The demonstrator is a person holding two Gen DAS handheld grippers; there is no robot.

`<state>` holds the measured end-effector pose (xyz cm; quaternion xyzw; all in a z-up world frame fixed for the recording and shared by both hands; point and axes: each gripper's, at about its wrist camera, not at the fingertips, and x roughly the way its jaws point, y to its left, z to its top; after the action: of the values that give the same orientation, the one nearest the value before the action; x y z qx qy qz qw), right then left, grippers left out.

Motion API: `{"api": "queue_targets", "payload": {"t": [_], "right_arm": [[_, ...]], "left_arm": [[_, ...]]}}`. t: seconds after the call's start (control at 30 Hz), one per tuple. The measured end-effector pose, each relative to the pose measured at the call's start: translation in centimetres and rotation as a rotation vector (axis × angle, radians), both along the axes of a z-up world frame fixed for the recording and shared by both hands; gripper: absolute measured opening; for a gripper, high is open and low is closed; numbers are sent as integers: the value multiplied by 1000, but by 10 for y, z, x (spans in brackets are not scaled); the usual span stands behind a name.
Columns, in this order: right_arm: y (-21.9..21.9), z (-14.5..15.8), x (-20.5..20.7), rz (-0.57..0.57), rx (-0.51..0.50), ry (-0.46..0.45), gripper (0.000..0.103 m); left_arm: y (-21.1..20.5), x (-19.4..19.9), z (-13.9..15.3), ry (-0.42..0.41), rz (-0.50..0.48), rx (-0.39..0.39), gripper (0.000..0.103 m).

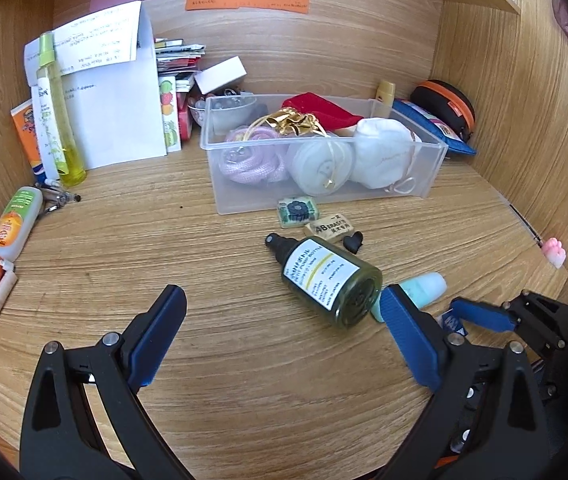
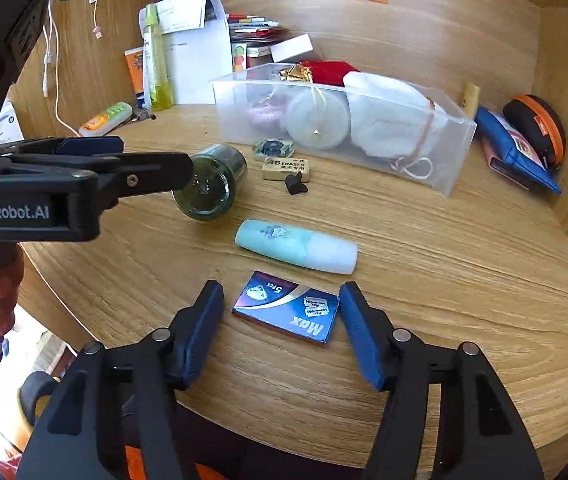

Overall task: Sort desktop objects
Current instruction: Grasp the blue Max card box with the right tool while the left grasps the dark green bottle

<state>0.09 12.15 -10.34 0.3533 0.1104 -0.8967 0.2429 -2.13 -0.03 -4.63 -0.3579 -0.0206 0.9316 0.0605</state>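
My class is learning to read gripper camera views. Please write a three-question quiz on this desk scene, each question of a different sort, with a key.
1. True or false: the right gripper has its jaws on either side of the blue box without pressing it.
2. Multiple choice: the dark green bottle is A) standing upright, B) lying on its side, C) inside the clear bin.
3. Fill in: the loose item lying between the blue box and the dark green bottle in the right wrist view is a pale ____ tube.

Key: 1 true; 2 B; 3 green.
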Motion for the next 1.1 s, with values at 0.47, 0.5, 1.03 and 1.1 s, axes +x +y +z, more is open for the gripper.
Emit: {"api": "queue_targets", "payload": {"t": [0.47, 0.5, 1.03, 1.1], "right_arm": [[26, 4, -12, -22, -48, -33, 50], [32, 7, -15, -36, -58, -33, 50], [97, 36, -44, -179, -163, -19, 50], [99, 39, -47, -182, -167, -12, 50]], "left_arm": [[13, -32, -20, -76, -17, 37, 98], [13, -33, -21, -78, -18, 50, 98], [28, -46, -24, -69, -28, 73, 62], [28, -43, -20, -54, -24, 70, 62]]}}
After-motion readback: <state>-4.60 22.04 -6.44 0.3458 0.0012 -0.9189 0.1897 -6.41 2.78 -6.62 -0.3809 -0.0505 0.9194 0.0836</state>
